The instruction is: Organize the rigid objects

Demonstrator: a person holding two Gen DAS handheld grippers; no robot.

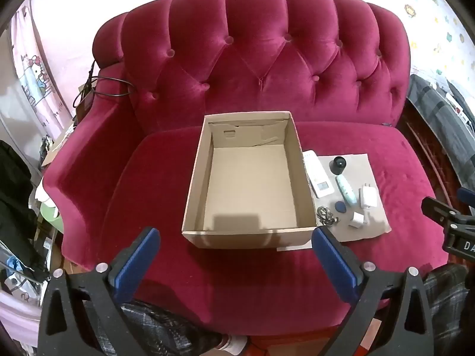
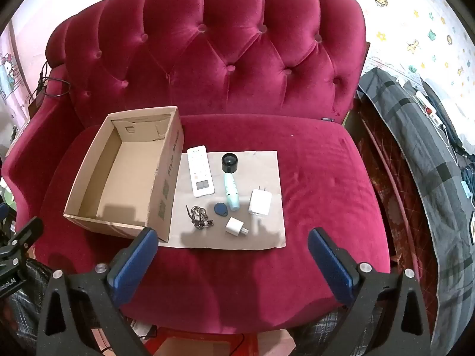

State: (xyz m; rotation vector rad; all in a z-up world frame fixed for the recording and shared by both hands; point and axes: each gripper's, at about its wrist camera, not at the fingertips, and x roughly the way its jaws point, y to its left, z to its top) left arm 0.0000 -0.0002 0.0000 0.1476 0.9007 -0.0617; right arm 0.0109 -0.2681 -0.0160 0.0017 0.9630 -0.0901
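An empty cardboard box [image 1: 249, 184] [image 2: 89, 207] stands open on the red sofa seat. To its right a flat cardboard sheet [image 2: 267, 178] carries a white remote [image 2: 200, 175], a black cylinder [image 2: 229, 162], a pale green tube [image 2: 231, 192], a white plug charger [image 2: 260, 203], a small white cube adapter [image 2: 236, 226], a blue tag [image 2: 221, 208] and a bunch of keys [image 2: 199, 218]. My left gripper [image 1: 236, 237] hangs open above the box's near edge. My right gripper [image 2: 233, 237] hangs open above the sheet's near edge, nothing between its fingers.
The tufted red sofa [image 1: 261, 59] fills both views. A black cable [image 1: 98, 86] lies on its left arm. Grey plaid cloth [image 2: 415, 136] lies right of the sofa. Clutter stands at the far left [image 1: 17, 207].
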